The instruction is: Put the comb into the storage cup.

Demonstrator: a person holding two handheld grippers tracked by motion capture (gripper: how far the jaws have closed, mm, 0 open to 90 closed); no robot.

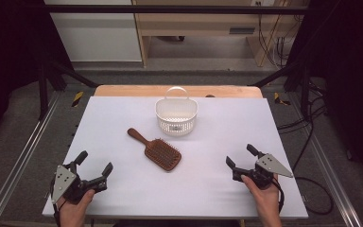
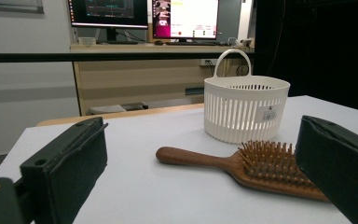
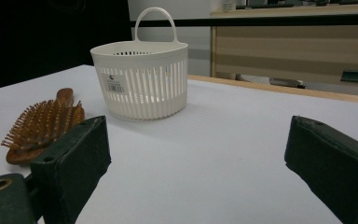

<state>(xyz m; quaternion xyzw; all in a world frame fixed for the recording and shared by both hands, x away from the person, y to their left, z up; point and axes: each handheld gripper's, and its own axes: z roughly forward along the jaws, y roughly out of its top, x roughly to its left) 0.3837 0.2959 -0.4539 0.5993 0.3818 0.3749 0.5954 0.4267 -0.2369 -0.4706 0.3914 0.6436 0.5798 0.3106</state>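
High view: hairbrush (image 1: pixel 159 152) btwn open tongs, untouched

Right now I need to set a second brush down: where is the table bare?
Bare: the white table between hairbrush and right gripper, the strip between both grippers, and left of the brush handle. Crowded only mid-table, where the brush lies near the basket.

Lighting even and bright on the white table (image 1: pixel 217 179); surroundings dark at both sides in the high view. Shadows soft, faint under the basket (image 1: pixel 176 116) and hairbrush (image 1: pixel 157 150). No strong glare. High view slightly soft. Gripper views: near jaws blurred; monitors (image 2: pixel 144 13) bright, washed out.
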